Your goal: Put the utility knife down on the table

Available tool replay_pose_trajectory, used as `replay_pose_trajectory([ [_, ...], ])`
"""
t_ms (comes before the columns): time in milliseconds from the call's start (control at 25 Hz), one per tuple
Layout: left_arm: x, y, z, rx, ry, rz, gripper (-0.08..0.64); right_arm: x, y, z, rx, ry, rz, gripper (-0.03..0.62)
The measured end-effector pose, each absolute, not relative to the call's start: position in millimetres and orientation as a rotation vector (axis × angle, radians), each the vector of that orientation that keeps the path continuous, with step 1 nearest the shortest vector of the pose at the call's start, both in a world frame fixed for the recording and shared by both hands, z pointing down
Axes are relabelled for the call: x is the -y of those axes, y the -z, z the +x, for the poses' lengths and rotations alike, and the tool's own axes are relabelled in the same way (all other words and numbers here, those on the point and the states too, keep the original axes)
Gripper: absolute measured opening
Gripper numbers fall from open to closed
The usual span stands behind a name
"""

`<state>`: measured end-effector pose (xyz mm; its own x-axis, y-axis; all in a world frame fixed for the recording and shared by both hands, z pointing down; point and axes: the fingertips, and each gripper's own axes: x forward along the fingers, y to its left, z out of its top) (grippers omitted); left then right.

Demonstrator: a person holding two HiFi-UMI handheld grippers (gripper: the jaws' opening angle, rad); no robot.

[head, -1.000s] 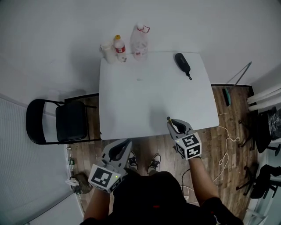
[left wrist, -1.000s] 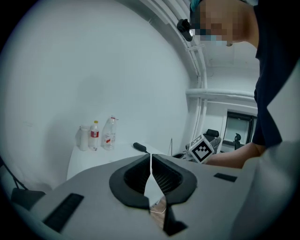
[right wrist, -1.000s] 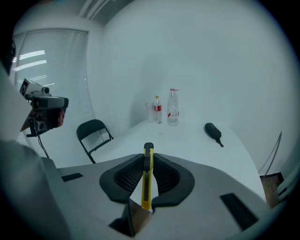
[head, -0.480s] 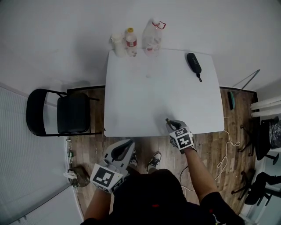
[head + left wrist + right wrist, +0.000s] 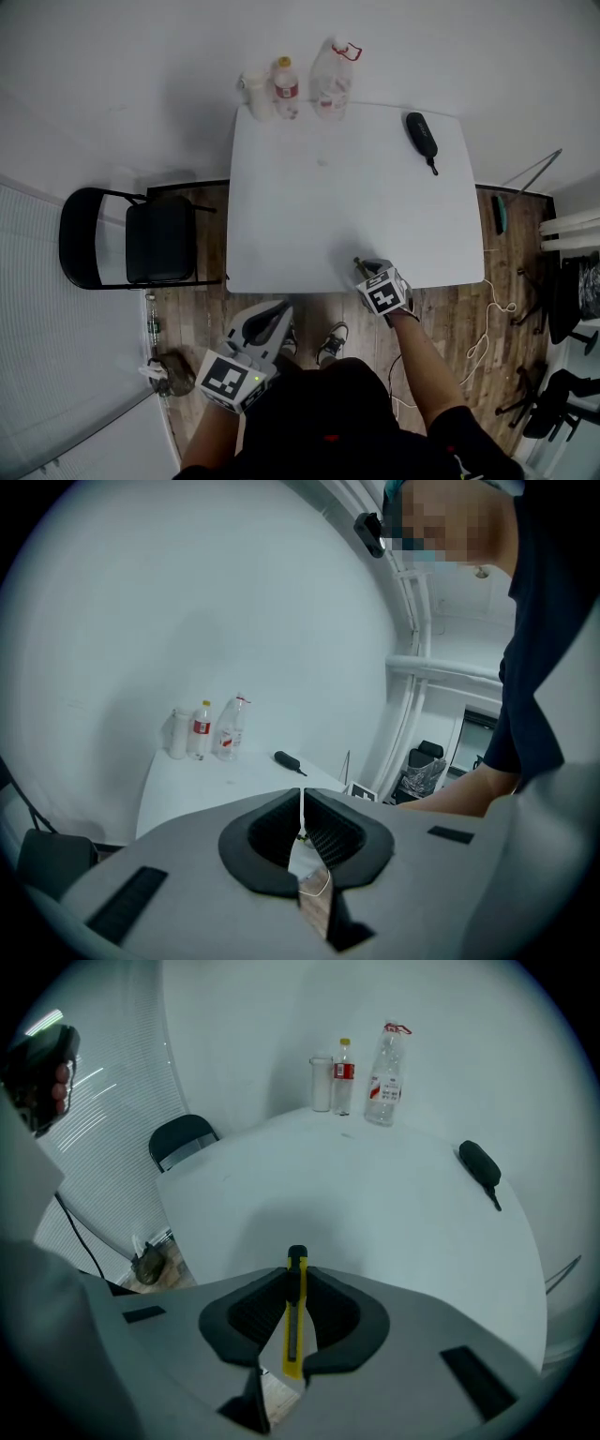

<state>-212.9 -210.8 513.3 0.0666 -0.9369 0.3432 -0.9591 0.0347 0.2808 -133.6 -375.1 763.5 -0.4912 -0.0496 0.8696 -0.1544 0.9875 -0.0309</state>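
Observation:
A yellow utility knife [image 5: 294, 1321] with a black tip is clamped between the jaws of my right gripper [image 5: 296, 1279], which is shut on it. In the head view that right gripper [image 5: 367, 269] hovers over the near edge of the white table [image 5: 309, 206], the knife's tip [image 5: 357, 262] poking out toward the tabletop. My left gripper [image 5: 265, 322] hangs below the table's near edge, over the floor. Its jaws are shut with nothing between them [image 5: 301, 816].
At the table's far edge stand a white cup [image 5: 253, 94], a small bottle [image 5: 285, 86] and a clear bottle [image 5: 330, 77]. A black oblong object [image 5: 421, 136] lies at the far right corner. A black folding chair [image 5: 131, 249] stands left of the table.
The right gripper with the knife has shifted slightly forward and tilted down over the table's near edge. The left gripper has barely moved.

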Motion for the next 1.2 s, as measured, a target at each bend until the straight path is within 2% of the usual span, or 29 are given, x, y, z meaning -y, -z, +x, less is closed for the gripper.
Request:
replay_pose_trajectory([
  [360, 204.1, -513.8, -217.1, 1.892, -0.084, 1.899, 0.031, 368.3, -765.8, -132.1, 2.066, -0.085, 0.122, 0.079],
  [520, 205.6, -507.4, -221.9, 1.915, -0.085, 1.898, 0.031, 372.0, -747.5, -137.7, 2.141, -0.116, 0.166, 0.103],
  [680, 206.2, -497.6, -220.7, 1.904, -0.098, 1.917, 0.031, 377.1, -689.9, -140.7, 2.311, -0.179, 0.278, 0.1],
  [880, 214.3, -477.6, -212.6, 1.906, -0.07, 1.999, 0.031, 377.9, -614.2, -130.5, 2.473, -0.107, 0.423, 0.049],
  [1040, 225.8, -457.9, -201.7, 1.884, -0.073, 2.081, 0.031, 374.5, -557.7, -117.8, 2.599, -0.103, 0.498, 0.037],
  [1200, 239.6, -439.3, -188.8, 1.856, -0.077, 2.173, 0.031, 378.2, -513.6, -90.5, 2.707, -0.29, 0.584, 0.034],
])
